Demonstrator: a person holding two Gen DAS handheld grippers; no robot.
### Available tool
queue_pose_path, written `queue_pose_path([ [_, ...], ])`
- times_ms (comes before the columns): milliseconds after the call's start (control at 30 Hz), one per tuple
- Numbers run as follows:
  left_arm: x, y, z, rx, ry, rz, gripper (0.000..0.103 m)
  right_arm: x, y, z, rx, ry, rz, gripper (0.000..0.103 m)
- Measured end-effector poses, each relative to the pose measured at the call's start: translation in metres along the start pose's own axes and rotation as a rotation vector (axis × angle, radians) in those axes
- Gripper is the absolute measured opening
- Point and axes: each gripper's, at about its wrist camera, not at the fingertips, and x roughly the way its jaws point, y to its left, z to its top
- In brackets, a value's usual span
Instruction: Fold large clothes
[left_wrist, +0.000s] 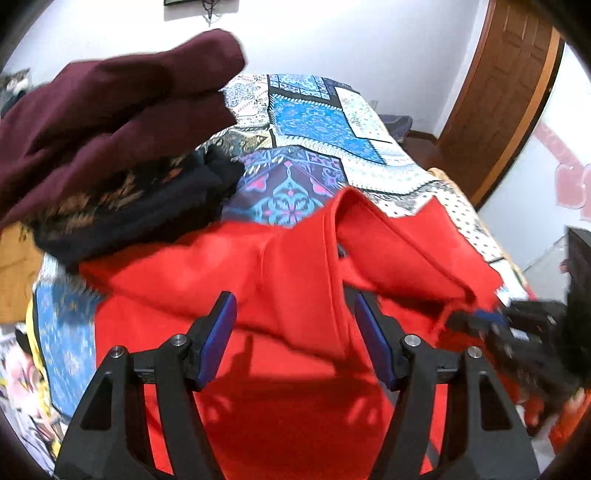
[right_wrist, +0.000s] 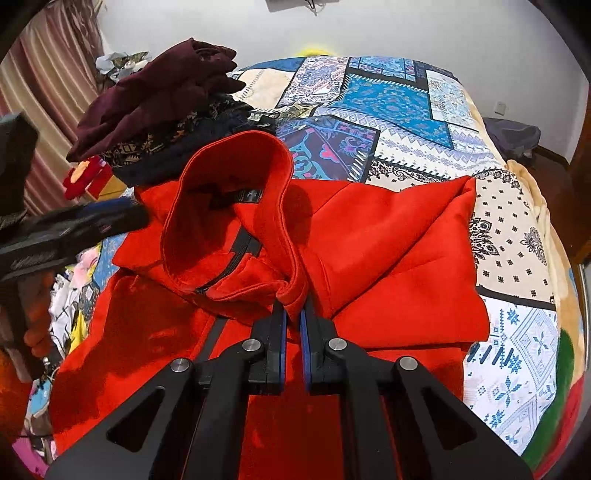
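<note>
A red zip-up jacket (right_wrist: 388, 251) lies spread on the bed, its collar (right_wrist: 236, 177) standing up and one sleeve folded across the body. My right gripper (right_wrist: 293, 309) is shut on the collar's lower edge beside the zip. In the left wrist view the jacket (left_wrist: 288, 406) fills the foreground. My left gripper (left_wrist: 291, 301) hangs open over it, and a fold of red cloth lies loose between the blue pads without being pressed. The right gripper (left_wrist: 472, 321) appears blurred at the right there. The left gripper (right_wrist: 118, 218) shows blurred at the left of the right wrist view.
A stack of folded clothes sits behind the jacket on the left: a maroon garment (right_wrist: 155, 92) on top of a dark patterned one (right_wrist: 166, 147). The patchwork bedspread (right_wrist: 406, 110) stretches beyond. A wooden door (left_wrist: 509, 92) stands at the right and a striped curtain (right_wrist: 55, 74) at the left.
</note>
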Motion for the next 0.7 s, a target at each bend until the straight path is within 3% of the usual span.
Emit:
queue_pose_path([
  [233,0.051,-0.005,0.023,0.039,0.047,0.106,0.061,-0.002,-0.004,-0.001,0.028,-0.009,0.017,0.006],
  [300,0.058,-0.002,0.024,0.035,0.055,0.114,0.048,-0.003,-0.006,-0.001,0.032,-0.013,0.020,0.006],
  [367,0.059,0.000,0.021,0.033,0.051,0.117,0.025,-0.004,-0.006,-0.001,0.031,-0.012,0.022,0.006],
  [433,0.052,0.003,0.017,0.031,0.039,0.110,0.010,-0.004,-0.006,0.000,0.030,-0.015,0.022,0.006],
  [700,-0.024,0.013,-0.012,0.015,-0.079,0.039,0.005,-0.030,0.000,0.013,0.003,-0.088,0.023,0.006],
])
